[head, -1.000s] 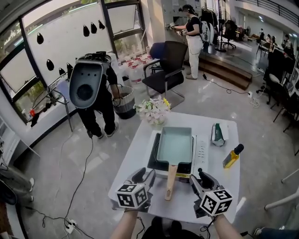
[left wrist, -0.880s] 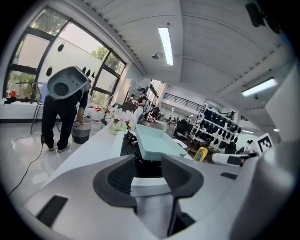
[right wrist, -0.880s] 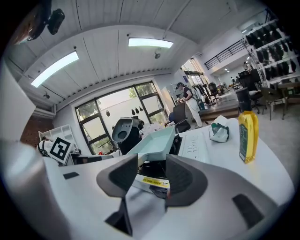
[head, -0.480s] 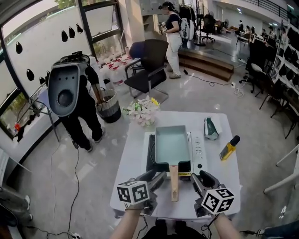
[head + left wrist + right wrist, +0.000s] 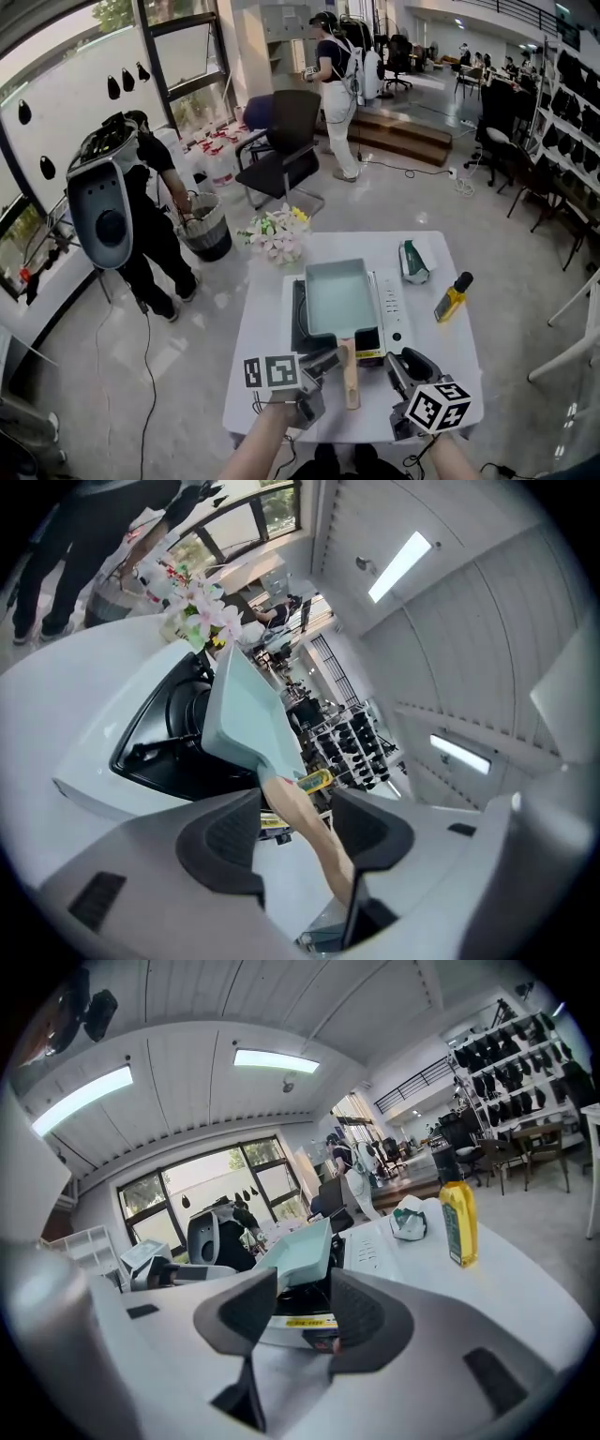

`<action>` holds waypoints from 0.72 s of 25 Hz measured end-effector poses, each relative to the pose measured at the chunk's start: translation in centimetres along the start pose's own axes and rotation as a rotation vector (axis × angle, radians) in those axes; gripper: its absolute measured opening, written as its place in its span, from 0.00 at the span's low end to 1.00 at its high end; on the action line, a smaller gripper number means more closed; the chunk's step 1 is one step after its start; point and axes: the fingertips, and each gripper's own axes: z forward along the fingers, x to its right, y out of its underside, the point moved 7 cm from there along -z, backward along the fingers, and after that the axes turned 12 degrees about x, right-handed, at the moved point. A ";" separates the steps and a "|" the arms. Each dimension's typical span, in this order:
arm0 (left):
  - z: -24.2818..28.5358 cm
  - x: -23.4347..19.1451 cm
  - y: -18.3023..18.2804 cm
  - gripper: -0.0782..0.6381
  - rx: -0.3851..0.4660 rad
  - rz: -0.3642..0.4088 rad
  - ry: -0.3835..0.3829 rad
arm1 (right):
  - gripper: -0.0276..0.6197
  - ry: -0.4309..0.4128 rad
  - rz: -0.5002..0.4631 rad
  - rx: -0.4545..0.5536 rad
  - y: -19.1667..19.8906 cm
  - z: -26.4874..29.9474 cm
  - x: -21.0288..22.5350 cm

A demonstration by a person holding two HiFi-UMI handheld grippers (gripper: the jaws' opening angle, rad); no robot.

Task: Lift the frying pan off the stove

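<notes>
White table [image 5: 267, 319]: carries a portable stove [image 5: 395, 311] at its centre, black cooking surface at left, white control strip at right. Frying pan [image 5: 339, 298]: seated on the black surface, level, not lifted. It is rectangular, pale mint green, with straight raised walls and an empty interior. Its long axis runs from the table's far side to the near side. Wooden handle [image 5: 350, 375]: light-coloured and straight, it points toward the person and overhangs the stove's front edge. Left gripper [image 5: 326, 362]: rolled onto its side at the handle's left. Its jaws have just been opening and stand wide, with the handle passing between the pads, unclamped. Right gripper [image 5: 405, 361]: just right of the handle, facing the stove front. Its jaws have just been closing slightly, are still apart, and hold nothing.
</notes>
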 end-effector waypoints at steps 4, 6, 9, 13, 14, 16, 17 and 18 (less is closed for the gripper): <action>0.8 -0.2 0.2 0.41 -0.032 -0.081 0.020 | 0.30 0.014 0.006 0.003 -0.2 -0.3 -0.2; 1.4 -0.5 0.6 0.41 -0.055 -0.108 0.026 | 0.30 0.019 0.011 0.005 0.0 -0.4 -0.1; 2.0 -0.8 1.0 0.41 -0.085 -0.144 0.035 | 0.30 0.023 0.019 0.007 0.1 -0.4 -0.1; 2.8 -0.9 1.2 0.41 -0.113 -0.174 0.048 | 0.30 0.019 0.026 0.004 0.1 -0.5 -0.4; 2.9 -1.0 1.2 0.41 -0.118 -0.182 0.051 | 0.30 0.017 0.029 0.004 0.1 -0.6 -0.5; 3.2 -1.2 1.2 0.41 -0.128 -0.194 0.051 | 0.30 0.013 0.038 0.002 0.2 -0.7 -0.6; 3.2 -1.3 1.2 0.41 -0.134 -0.203 0.051 | 0.30 0.011 0.041 0.001 0.2 -0.7 -0.6; 3.4 -1.4 1.2 0.41 -0.142 -0.216 0.054 | 0.30 0.010 0.044 0.000 0.2 -0.7 -0.7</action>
